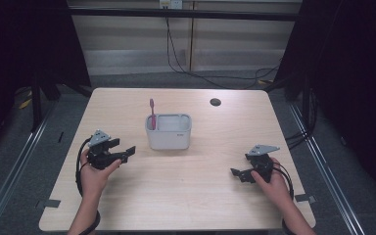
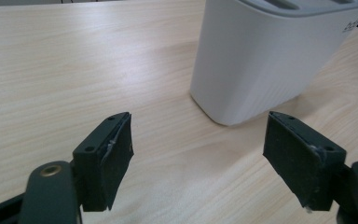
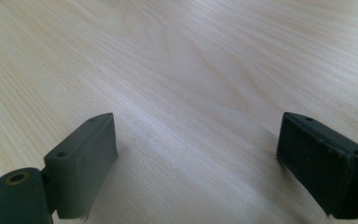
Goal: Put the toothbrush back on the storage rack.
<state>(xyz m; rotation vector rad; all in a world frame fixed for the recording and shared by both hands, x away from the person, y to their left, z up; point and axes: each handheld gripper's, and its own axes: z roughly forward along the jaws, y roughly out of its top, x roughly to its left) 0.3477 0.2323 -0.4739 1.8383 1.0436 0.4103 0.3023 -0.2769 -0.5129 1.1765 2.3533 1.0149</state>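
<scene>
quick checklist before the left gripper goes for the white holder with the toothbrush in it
1. Left gripper jaws open and empty: ok.
2. Left gripper aimed at the white holder, a gap of bare table between them: ok.
3. Holder upright on the table: ok.
4. Pink toothbrush standing at the holder's left end, clear of the side the jaws face: ok.
5. Right gripper open, empty and well away to the right: ok.
6. Whether the open jaws span the holder's width: cannot tell.
</scene>
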